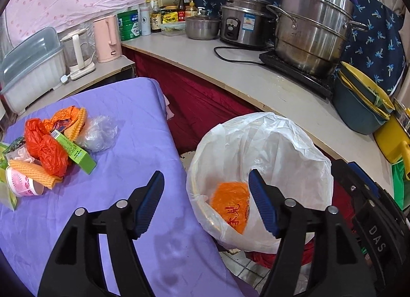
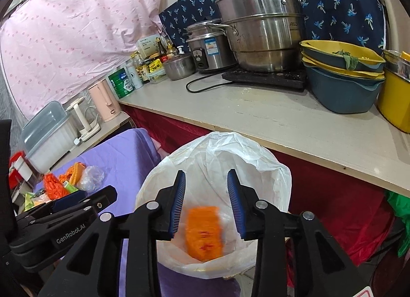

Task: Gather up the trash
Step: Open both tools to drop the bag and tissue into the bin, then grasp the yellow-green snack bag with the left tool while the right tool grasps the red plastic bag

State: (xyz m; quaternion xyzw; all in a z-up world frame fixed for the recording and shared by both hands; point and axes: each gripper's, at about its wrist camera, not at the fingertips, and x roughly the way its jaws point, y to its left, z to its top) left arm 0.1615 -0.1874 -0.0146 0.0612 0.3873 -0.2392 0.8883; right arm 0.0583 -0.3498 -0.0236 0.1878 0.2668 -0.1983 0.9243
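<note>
Trash pile [image 1: 51, 148] of orange plastic bags, a green carton, yellow foam netting and a pink paper cup lay on the purple-covered table [image 1: 123, 169], up and left of my left gripper [image 1: 206, 203], which was the nearer one. I noted its jaws released, nothing between them. To the right, the white-lined bin [image 2: 217, 158] already held an orange printed bag [image 2: 205, 235]. Right gripper [image 2: 206, 207] hung over it, jaws apart, empty. I judged the path to the pile clear.
</note>
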